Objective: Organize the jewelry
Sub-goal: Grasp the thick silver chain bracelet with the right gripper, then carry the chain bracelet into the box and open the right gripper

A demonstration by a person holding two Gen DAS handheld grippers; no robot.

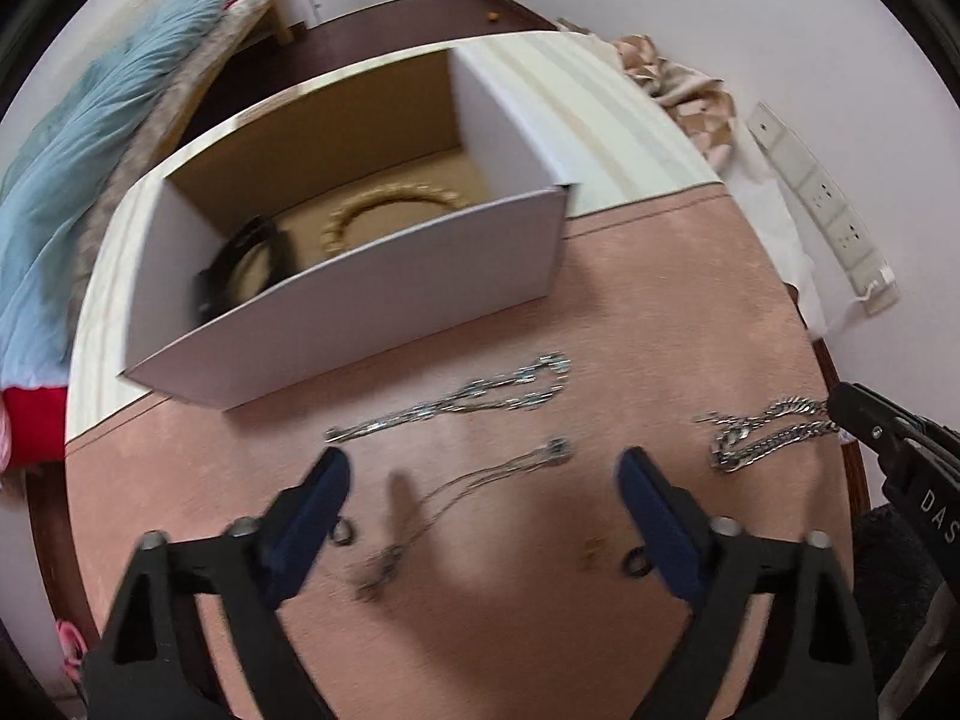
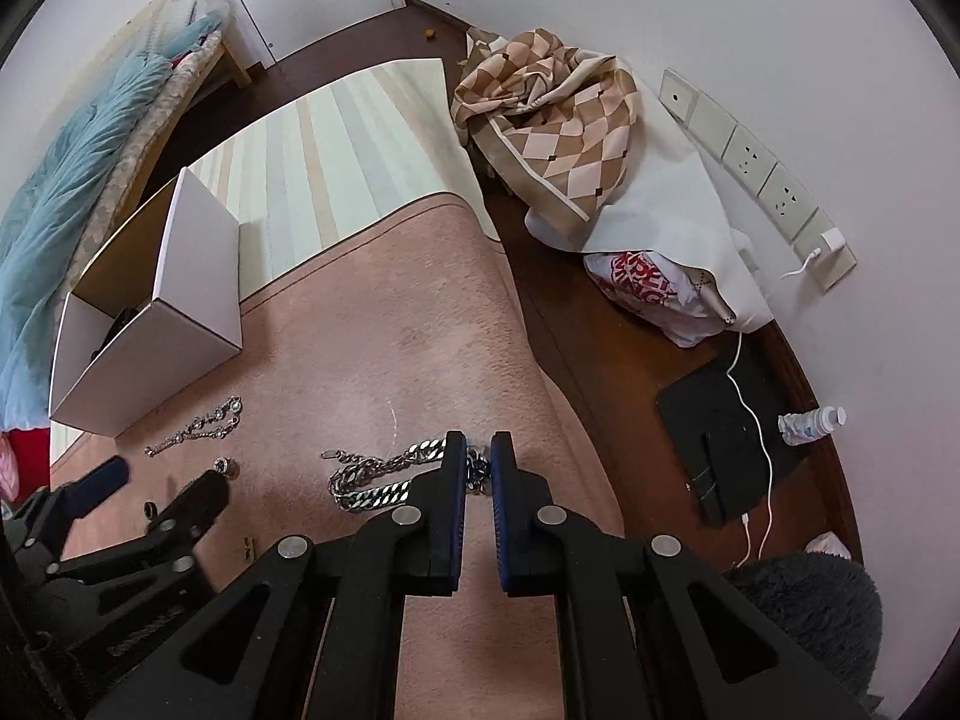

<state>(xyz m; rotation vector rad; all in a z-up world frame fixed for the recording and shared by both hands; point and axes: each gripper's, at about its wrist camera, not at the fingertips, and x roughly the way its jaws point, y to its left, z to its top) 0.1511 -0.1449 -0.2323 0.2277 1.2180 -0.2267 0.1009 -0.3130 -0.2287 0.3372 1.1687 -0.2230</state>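
A white cardboard box (image 1: 384,294) stands on the pink mat (image 1: 660,312); inside lie a gold bracelet (image 1: 384,207) and a black piece (image 1: 240,264). My left gripper (image 1: 483,468) is open above a thin silver necklace (image 1: 474,492). A crystal link chain (image 1: 456,399) lies in front of the box. My right gripper (image 2: 478,447) is shut on a heavy silver curb chain (image 2: 378,477), which also shows in the left wrist view (image 1: 762,432). Small rings (image 1: 636,561) and a gold stud (image 1: 591,549) lie near my left fingers.
A striped cream rug (image 2: 336,162) lies behind the mat. A checkered cloth (image 2: 558,120), a plastic bag (image 2: 648,288), a black pad (image 2: 726,432) with a white cable and a water bottle (image 2: 810,420) lie at right. A bed with blue bedding (image 2: 72,168) is at left.
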